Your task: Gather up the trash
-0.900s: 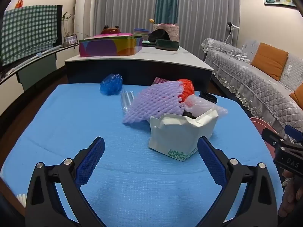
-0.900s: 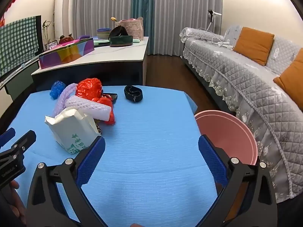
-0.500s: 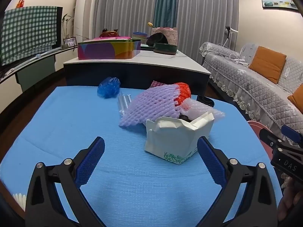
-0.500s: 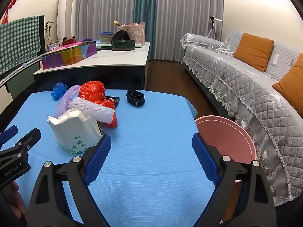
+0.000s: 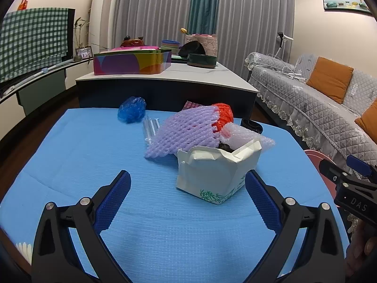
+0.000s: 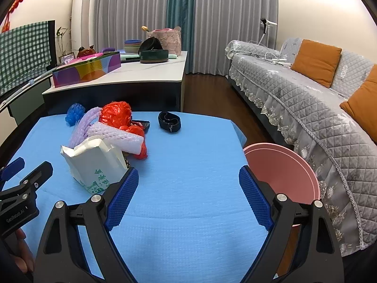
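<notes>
Both tongs spread wide, nothing between the pads. Left tongs [image 5: 187, 184] hover over the blue surface [image 5: 70, 155], just short of the paper box [image 5: 215, 172]; right tongs [image 6: 188, 185] sit over bare cloth, with the left pad just beside the box's near corner in the right wrist view.

Trash pile is mid-surface:
- paper box: upright, open top facing up, flaps crumpled, green print low on the side; no clear long axis
- purple foam net [image 5: 186, 131]: lies flat behind the box, long axis running diagonally, from front-left up to back-right
- white foam net [image 6: 117, 136]: lies across the box's far rim, long axis roughly left-right in the right wrist view
- red plastic bag [image 6: 116, 115]: crumpled, behind the nets
- blue plastic bag [image 5: 132, 109]: balled up, apart from the pile, toward the far left edge
- black band [image 6: 169, 122]: coiled, far side, on its own

Pink basin [image 6: 282, 167] sits off the surface's right edge, lower, opening up.
</notes>
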Available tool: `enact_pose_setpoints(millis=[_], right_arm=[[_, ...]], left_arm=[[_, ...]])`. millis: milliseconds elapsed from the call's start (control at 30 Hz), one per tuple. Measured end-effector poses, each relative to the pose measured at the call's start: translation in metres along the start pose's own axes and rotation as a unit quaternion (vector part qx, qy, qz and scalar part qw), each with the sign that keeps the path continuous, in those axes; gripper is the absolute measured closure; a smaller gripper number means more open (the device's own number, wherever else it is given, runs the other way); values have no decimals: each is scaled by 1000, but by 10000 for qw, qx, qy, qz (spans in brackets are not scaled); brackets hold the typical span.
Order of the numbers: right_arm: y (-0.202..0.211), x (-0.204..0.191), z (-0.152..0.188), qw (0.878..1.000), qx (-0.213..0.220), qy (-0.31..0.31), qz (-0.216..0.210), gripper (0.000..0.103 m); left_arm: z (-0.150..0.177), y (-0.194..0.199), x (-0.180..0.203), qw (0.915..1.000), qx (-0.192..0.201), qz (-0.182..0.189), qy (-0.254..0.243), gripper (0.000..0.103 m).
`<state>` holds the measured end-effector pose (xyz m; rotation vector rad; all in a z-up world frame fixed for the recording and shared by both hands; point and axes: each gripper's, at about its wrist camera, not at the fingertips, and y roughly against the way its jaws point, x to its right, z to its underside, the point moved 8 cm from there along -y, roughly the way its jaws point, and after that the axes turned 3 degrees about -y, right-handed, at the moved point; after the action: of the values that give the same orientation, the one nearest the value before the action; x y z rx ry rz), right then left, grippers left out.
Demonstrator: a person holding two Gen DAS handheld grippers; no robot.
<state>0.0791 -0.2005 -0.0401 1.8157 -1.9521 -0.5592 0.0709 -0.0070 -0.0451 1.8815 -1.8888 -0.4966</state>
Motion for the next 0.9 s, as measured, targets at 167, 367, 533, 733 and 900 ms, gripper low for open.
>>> enact_pose_setpoints(millis=[167, 367, 533, 733, 900], right_arm=[[1, -3, 0, 10000, -5, 16, -84, 19], [3, -5, -1, 9999, 23, 50, -125, 22], [3, -4, -1, 9999, 21, 37, -101, 22], [3, -4, -1, 9999, 22, 35, -101, 22], [2, -2, -1, 10000, 29, 20, -91, 22]], left_arm=[[1, 1, 0, 10000, 19, -8, -26, 9], [1, 1, 1, 10000, 16, -1, -20, 9], [1, 1, 1, 10000, 18, 5, -20, 9], [1, 1, 1, 10000, 6, 23, -1, 9], [1, 2, 2, 10000, 15, 27, -9, 9]])
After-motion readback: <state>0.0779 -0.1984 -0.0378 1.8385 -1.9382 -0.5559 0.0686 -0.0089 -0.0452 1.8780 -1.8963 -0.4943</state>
